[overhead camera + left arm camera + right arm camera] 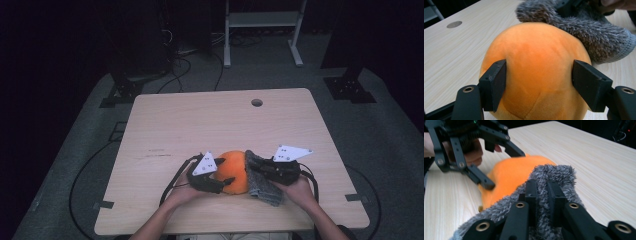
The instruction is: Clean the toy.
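An orange plush ball (234, 170) (536, 57) (509, 173) rests on the wooden table near its front edge. My left gripper (226, 172) (539, 82) is shut on the ball, a pad pressing into each side. In the right gripper view the left gripper (504, 169) comes in from the upper left, clamped across the ball. A grey fuzzy cloth (262, 186) (584, 32) (554, 171) lies against the ball's right side and drapes onto the table. My right gripper (256, 172) (541, 187) is shut on this cloth, its jaws close together with pile between them.
The light wooden table (200, 125) has a round cable hole (256, 102) (454, 24) near its far edge. Black cables trail from both grippers over the front edge. A white stand frame (262, 20) and dark tripod bases stand on the floor beyond the table.
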Available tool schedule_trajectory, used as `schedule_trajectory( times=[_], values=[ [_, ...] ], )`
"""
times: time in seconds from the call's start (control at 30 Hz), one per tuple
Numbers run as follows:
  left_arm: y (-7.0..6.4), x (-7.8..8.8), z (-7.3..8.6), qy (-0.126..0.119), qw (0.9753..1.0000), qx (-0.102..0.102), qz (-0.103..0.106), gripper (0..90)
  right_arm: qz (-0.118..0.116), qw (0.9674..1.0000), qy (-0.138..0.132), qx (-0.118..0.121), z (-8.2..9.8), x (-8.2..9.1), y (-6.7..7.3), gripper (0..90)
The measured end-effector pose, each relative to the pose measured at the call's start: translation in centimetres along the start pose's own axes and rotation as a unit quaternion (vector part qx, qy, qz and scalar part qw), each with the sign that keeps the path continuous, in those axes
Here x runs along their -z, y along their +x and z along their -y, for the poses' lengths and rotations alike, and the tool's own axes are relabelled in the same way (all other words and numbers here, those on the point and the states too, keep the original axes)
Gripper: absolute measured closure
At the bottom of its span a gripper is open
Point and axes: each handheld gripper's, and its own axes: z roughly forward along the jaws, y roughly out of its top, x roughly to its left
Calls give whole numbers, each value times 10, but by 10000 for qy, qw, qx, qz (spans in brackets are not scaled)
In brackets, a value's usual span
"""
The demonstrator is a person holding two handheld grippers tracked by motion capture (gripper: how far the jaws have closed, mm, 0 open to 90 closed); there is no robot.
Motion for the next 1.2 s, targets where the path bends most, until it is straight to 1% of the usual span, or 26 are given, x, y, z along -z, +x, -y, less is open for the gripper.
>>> schedule_trajectory(
  times=[0.03,0.1,0.17,0.2,0.27,0.33,0.37,0.4,0.43,0.5,0.57,0.63,0.7,0.8,0.83,0.87,0.93,0.97,1.0,1.07,1.13,1.17,1.2],
  values=[
    [1,1,0,-1,10000,41,-7,287,40,10000,58,17,2,2,-2,811],
    [1,1,1,3,10000,60,-9,287,96,9998,184,-74,7,7,-5,813],
    [0,1,1,4,10000,11,-37,284,84,9995,224,-197,12,12,-8,814],
    [-1,0,0,-8,10000,-26,-45,283,52,9996,180,-231,12,14,-9,814],
    [-4,-1,0,-29,9999,-124,-48,283,-47,9997,66,-218,7,14,-7,814],
    [-7,-2,-2,-33,9997,-232,-48,283,-165,9996,-93,-202,-1,12,-4,813],
    [-8,-2,-2,-21,9996,-290,-62,283,-184,9996,-130,-166,-4,9,-2,813],
    [-8,-2,-2,-2,9996,-290,-75,283,-188,9997,-72,-112,-6,6,-1,813],
    [-7,-1,-1,-3,9997,-246,-71,283,-141,9999,-20,-52,-6,4,-1,814],
    [-5,0,0,-16,9999,-126,-40,283,-119,9998,26,-157,-2,3,-4,815],
    [-3,1,1,-44,10000,-52,-23,283,4,9996,160,-235,4,5,-8,816],
    [-3,1,1,-48,10000,-43,-16,283,89,9991,263,-336,12,9,-12,817],
    [-5,1,0,-12,9999,-133,-21,283,95,9988,302,-386,16,13,-13,816],
    [-7,0,-1,-22,9997,-229,35,284,43,9990,173,-401,11,15,-11,816],
    [-7,0,-1,-26,9997,-257,50,285,-16,9993,54,-372,7,14,-10,816],
    [-8,0,-1,-19,9996,-274,59,286,-48,9994,-6,-338,3,12,-8,816],
    [-8,1,-1,-17,9996,-276,63,285,-61,9997,-30,-241,-3,8,-6,816],
    [-7,1,-1,-22,9996,-259,76,285,-37,9998,9,-190,-4,5,-6,816],
    [-6,2,0,-45,9997,-214,88,285,-13,9998,33,-199,-4,4,-6,816],
    [-6,2,0,-71,9997,-186,103,287,51,9994,160,-309,1,3,-11,817],
    [-7,2,0,-65,9997,-211,102,287,205,9985,353,-368,7,4,-15,817],
    [-8,3,0,-65,9997,-220,112,287,232,9979,409,-437,10,6,-17,817],
    [-9,3,-1,-61,9997,-217,120,287,225,9979,380,-477,12,10,-17,818]
  ],
)
